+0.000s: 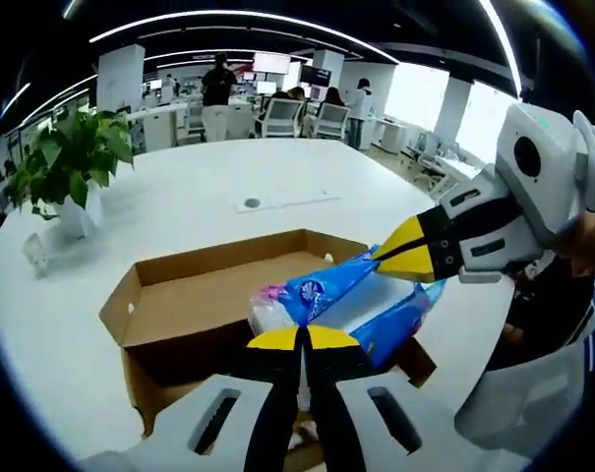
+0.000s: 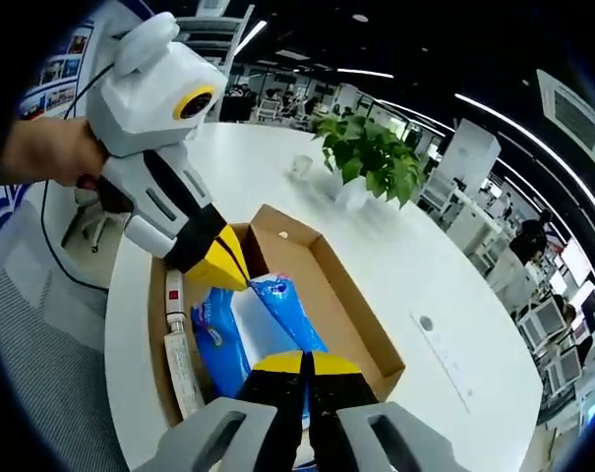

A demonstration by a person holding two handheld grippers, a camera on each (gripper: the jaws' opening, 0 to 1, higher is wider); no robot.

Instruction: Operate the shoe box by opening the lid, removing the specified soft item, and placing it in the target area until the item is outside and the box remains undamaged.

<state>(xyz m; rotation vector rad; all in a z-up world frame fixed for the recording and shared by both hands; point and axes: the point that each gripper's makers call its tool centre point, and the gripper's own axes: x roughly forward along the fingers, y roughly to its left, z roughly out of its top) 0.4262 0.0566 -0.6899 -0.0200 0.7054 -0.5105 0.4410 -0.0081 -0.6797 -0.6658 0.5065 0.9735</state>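
My left hand-held gripper (image 1: 302, 339) is pinching the near end of the blue tissue pack (image 1: 361, 300) with its jaws closed together, and my right hand-held gripper (image 1: 400, 256) is clamping the pack's far edge with its yellow tips shut on the wrapper. The pack is hanging just above the open shoe box (image 1: 213, 285), whose lid flap is lying folded back on the white surface (image 1: 179, 206). A tube-like item (image 2: 179, 344) is lying along one inner wall of the box. I'm judging the pack light, soft and squashy, with a slick plastic film that could slip or tear, so I'm gripping the gathered wrapper at both ends. A potted plant (image 1: 71, 162) is standing well apart from the box
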